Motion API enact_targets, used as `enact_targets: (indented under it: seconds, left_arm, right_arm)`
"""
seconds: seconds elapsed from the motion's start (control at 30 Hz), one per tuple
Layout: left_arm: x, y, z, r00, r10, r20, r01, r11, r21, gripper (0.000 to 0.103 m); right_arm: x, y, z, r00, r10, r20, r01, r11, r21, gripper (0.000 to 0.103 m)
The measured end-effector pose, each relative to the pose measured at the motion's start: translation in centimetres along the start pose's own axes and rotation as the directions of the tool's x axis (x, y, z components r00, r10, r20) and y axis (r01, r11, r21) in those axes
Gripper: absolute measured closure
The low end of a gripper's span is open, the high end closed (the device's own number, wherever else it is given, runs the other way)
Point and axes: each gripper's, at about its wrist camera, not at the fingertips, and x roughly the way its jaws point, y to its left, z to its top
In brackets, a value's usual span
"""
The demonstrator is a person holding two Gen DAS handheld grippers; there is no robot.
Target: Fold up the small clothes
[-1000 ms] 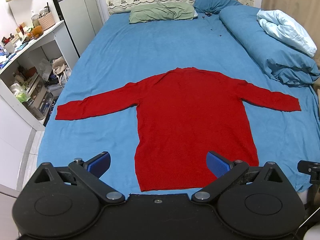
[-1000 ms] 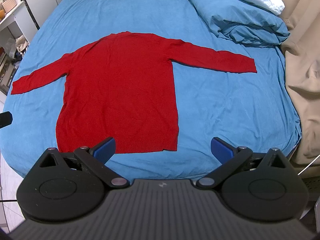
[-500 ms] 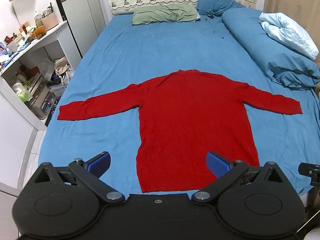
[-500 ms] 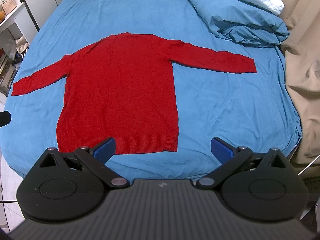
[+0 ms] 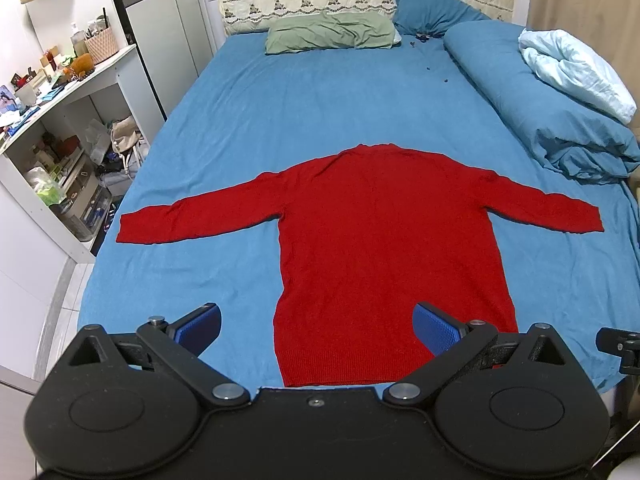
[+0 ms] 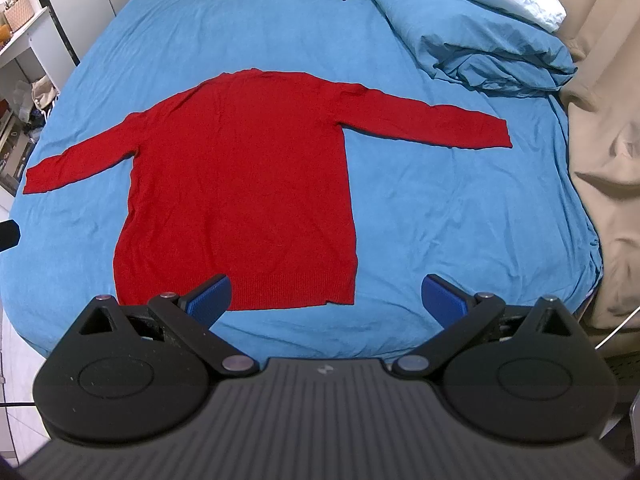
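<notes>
A red long-sleeved sweater (image 5: 384, 248) (image 6: 248, 184) lies flat on the blue bed sheet, both sleeves spread out sideways, hem nearest me. My left gripper (image 5: 316, 326) hovers open above the hem's left part, nothing between its blue pads. My right gripper (image 6: 326, 294) is open too, held over the hem's right corner and the bare sheet beside it. Neither touches the cloth.
A rolled blue duvet (image 5: 536, 112) with a pale blue pillow (image 5: 576, 72) lies along the bed's right side. A green pillow (image 5: 328, 34) rests at the headboard. White cluttered shelves (image 5: 52, 128) stand left of the bed; a beige curtain (image 6: 608, 160) hangs right.
Both views have tilted up a little, so the sweater sits lower in frame and more of the headboard shows. The sweater has not moved and both grippers stay open.
</notes>
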Motion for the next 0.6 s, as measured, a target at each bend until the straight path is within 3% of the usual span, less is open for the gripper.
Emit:
enact_targets:
  seconds: [0.6]
  left_arm:
    - [-0.16, 0.19, 0.2, 1.0, -0.003, 0.01, 0.003, 1.0, 0.003, 0.0]
  right_arm:
    - [-0.27, 0.08, 0.15, 1.0, 0.0, 0.01, 0.0, 1.0, 0.0, 0.0]
